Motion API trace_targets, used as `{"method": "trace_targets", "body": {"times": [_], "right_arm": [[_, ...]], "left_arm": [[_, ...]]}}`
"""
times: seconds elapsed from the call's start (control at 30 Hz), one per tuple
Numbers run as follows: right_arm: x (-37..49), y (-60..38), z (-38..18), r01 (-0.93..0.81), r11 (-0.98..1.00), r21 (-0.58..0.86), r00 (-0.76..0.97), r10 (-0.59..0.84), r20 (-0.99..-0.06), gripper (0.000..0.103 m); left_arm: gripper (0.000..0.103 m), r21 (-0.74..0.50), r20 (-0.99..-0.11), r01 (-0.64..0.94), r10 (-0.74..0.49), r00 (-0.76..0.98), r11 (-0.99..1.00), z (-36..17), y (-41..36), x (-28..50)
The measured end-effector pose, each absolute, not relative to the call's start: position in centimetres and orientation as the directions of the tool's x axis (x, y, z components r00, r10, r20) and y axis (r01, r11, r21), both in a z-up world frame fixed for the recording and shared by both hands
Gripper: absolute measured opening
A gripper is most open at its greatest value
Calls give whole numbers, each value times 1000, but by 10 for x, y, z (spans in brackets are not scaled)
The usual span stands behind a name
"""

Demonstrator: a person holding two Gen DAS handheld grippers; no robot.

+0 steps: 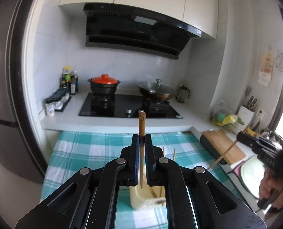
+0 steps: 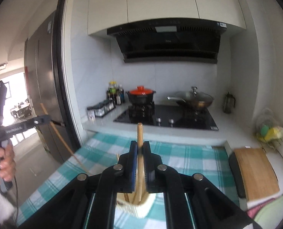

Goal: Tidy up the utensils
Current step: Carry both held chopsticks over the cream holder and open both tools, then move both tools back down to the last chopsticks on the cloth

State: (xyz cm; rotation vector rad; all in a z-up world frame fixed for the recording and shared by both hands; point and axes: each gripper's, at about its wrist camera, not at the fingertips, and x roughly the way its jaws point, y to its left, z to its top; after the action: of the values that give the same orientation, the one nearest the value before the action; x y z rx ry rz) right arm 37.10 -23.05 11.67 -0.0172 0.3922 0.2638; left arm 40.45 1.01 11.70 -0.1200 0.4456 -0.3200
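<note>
My left gripper (image 1: 141, 140) is shut on a brown wooden chopstick (image 1: 141, 122), held upright with its tip inside a cream utensil holder (image 1: 141, 198) on the checked cloth. The holder has several chopsticks in it. My right gripper (image 2: 140, 147) is shut on a lighter wooden chopstick (image 2: 139, 133), its lower end also inside the holder (image 2: 143, 204). In the left wrist view the right gripper (image 1: 240, 136) shows at the right with its chopstick (image 1: 225, 152) slanting down. In the right wrist view the left gripper (image 2: 46, 118) shows at the left with its chopstick (image 2: 61, 139).
A teal checked cloth (image 1: 95, 148) covers the counter. Behind it is a black hob (image 1: 130, 105) with a red-lidded pot (image 1: 104, 85) and a lidded wok (image 1: 156, 90). Spice jars (image 1: 57, 101) stand at the left. A wooden board (image 1: 223, 145) and knife block (image 1: 246, 112) are at the right.
</note>
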Motion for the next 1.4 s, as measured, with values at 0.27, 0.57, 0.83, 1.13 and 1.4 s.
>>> {"method": "trace_targets", "body": {"times": [0.27, 0.57, 0.83, 1.13, 1.4], "right_arm": [[430, -208, 58, -298, 953, 46, 816, 279, -506, 6], [483, -189, -6, -345, 936, 72, 691, 305, -655, 6], [514, -190, -29, -326, 933, 156, 636, 338, -693, 12], [475, -210, -15, -312, 942, 121, 685, 311, -659, 36], [379, -252, -24, -330, 944, 8, 619, 223, -753, 44]], "left_arm": [[4, -190, -530, 288, -345, 775, 939, 61, -28, 455], [4, -213, -664, 273, -344, 664, 938, 0, -49, 498], [27, -242, -711, 232, -335, 618, 942, -22, -50, 514], [58, -203, -736, 189, -277, 618, 961, -23, -24, 485], [69, -67, -820, 258, -201, 536, 964, -43, 5, 400]]}}
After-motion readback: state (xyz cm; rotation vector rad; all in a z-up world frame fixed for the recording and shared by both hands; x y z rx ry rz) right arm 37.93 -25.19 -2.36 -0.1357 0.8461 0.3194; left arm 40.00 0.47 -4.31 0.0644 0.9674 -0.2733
